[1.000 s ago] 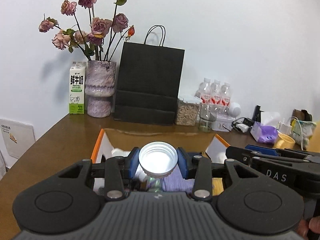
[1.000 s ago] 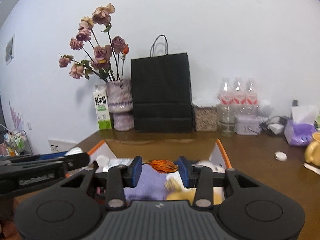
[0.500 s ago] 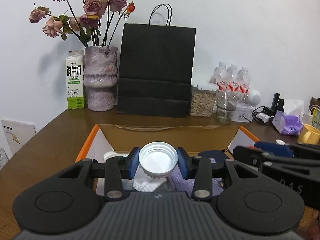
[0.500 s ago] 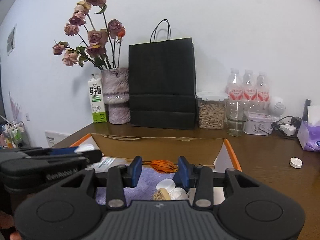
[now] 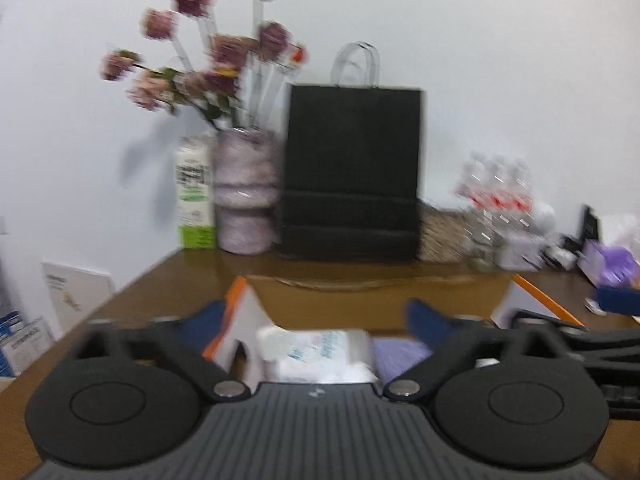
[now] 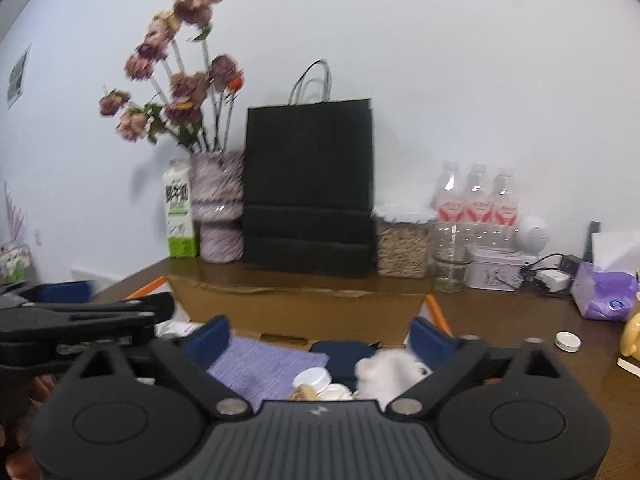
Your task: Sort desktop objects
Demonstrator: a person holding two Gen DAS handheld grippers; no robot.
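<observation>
An open cardboard box (image 5: 380,300) with orange flap edges lies on the brown desk, right under both grippers. My left gripper (image 5: 316,316) hangs over its left part. Its jaws are opening and stand wide, with nothing between the pads. Below them lie a white plastic packet (image 5: 316,354) and a purple cloth (image 5: 400,354). My right gripper (image 6: 319,332) is over the box (image 6: 300,308) too, its jaws opening with nothing between them. Under it are the purple cloth (image 6: 264,364), a white lid (image 6: 312,378), a dark blue thing (image 6: 340,350) and a white fluffy thing (image 6: 388,368).
Along the wall stand a milk carton (image 6: 180,216), a vase of dried roses (image 6: 218,208), a black paper bag (image 6: 308,188), a grain jar (image 6: 402,244), water bottles (image 6: 476,200) and a glass jar (image 6: 450,268). To the right lie a purple tissue pack (image 6: 604,292), a white cap (image 6: 568,341) and a yellow mug (image 6: 632,332).
Both grippers' jaws have spread from narrow to wide. The white-lidded bottle that sat between the left jaws is gone from them. Both grippers have sunk slightly toward the box.
</observation>
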